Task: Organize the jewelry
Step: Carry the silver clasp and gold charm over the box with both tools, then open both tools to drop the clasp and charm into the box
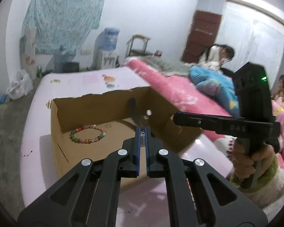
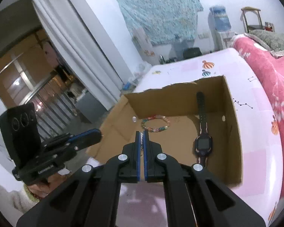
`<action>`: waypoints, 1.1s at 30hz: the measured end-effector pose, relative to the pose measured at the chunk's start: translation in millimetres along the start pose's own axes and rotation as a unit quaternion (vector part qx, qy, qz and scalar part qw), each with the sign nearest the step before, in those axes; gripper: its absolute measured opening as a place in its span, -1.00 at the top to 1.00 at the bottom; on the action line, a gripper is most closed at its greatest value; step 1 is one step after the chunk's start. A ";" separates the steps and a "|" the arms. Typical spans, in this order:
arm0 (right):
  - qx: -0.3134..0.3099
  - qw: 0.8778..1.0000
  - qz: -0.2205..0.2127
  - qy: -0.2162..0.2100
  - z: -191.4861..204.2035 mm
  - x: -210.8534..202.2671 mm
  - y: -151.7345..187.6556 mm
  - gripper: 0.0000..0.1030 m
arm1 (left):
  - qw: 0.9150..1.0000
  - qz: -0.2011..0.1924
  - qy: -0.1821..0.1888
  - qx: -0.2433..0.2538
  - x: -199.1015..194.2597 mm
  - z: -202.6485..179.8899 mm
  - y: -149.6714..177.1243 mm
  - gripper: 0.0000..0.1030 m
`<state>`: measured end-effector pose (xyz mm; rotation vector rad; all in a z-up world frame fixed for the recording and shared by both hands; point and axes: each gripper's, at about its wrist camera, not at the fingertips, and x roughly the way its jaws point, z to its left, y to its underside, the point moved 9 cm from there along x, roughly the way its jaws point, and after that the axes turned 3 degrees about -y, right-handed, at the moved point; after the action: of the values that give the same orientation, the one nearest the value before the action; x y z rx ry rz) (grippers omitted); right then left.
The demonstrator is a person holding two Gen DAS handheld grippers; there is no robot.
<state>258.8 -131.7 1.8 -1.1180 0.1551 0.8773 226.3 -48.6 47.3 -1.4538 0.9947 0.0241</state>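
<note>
Lengthwise, watch (image 2: pixel 203 132) lies in box (image 2: pixel 234 132), strap toward far wall; both tongs (image 1: pixel 142 132) (image 2: pixel 141 135) pressed together, pinching something unclear.

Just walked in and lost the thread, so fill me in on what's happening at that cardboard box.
A person is sorting jewelry into an open cardboard box on a pink bedspread, a handheld gripper in each hand. A beaded bracelet and a dark wristwatch already lie on the box floor. The left gripper and right gripper are both shut, hovering over the box's near side. Something thin and chain-like may sit between each pair of pads, but it is too small to tell.
</note>
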 end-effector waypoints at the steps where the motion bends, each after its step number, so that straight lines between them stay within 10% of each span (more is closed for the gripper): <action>1: 0.004 1.000 0.008 0.008 -4.6 8.3 -3.5 0.95 | 1.000 0.020 -0.013 -0.003 15.8 5.3 -3.1 0.92; 11: 0.033 0.996 0.056 0.067 -43.6 65.7 -22.7 0.92 | 0.991 0.107 -0.039 -0.071 94.0 38.8 -11.8 0.92; 16: 0.032 0.996 0.054 0.071 -46.0 64.1 -19.7 0.46 | 0.989 0.109 -0.046 -0.085 95.9 46.8 -4.6 0.60; 33: 0.049 0.997 -0.002 0.059 -35.8 13.7 -21.6 -0.14 | 0.993 0.073 -0.074 -0.049 44.0 35.9 -11.4 -0.19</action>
<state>293.5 -157.4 -6.4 -1.0789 0.2911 0.7925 279.5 -45.1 24.6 -1.4429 0.9865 0.2878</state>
